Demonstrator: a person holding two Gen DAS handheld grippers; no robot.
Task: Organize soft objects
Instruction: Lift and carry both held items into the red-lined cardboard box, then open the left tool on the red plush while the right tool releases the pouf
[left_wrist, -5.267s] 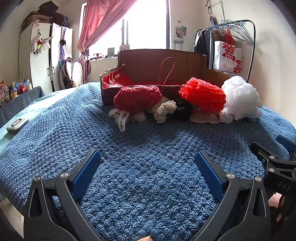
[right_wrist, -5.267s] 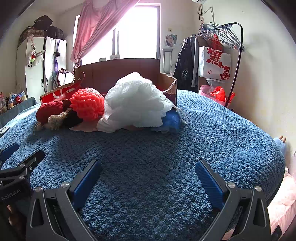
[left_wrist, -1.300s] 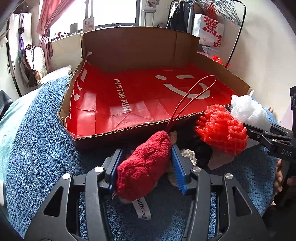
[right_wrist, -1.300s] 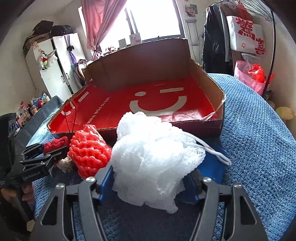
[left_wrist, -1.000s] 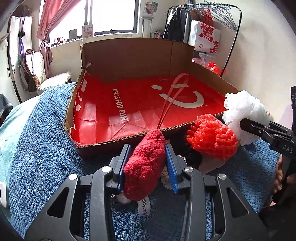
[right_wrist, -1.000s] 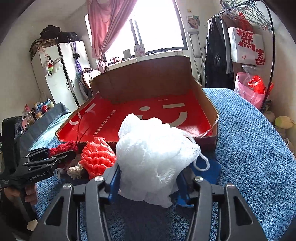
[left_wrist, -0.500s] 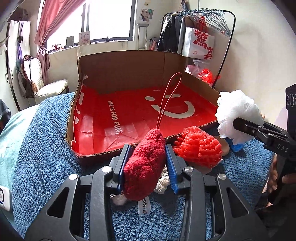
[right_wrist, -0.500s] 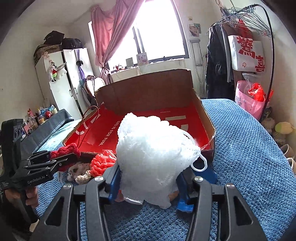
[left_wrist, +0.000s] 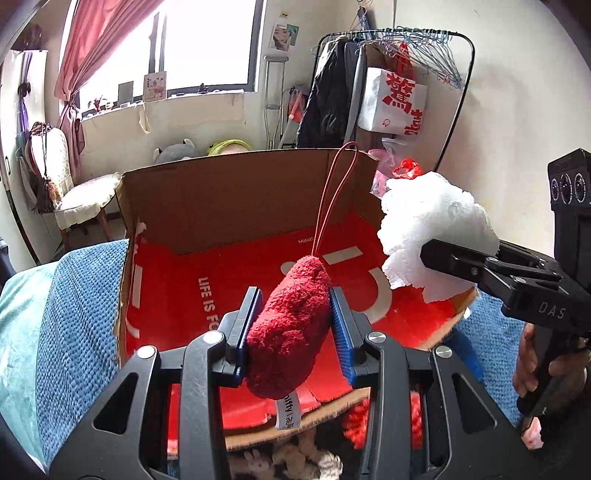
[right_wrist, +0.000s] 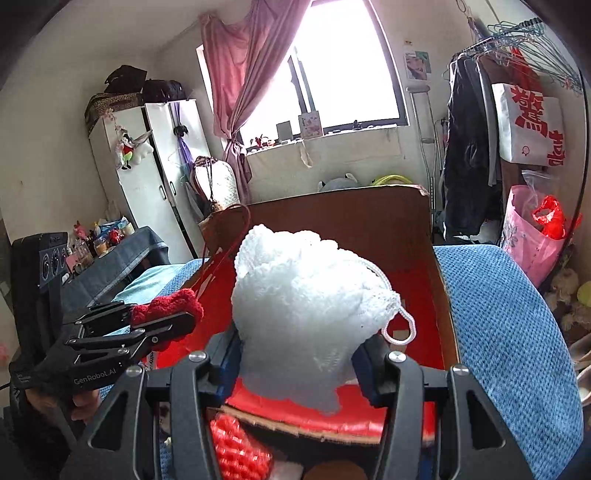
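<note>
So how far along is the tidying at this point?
Nothing is put away yet: the cardboard box shows only its red lining. In hand, the left gripper clamps a dark red plush toy and the right gripper clamps a white mesh sponge, both held up over the box. Left below the near edge: a bright red sponge and small beige pieces.
</note>
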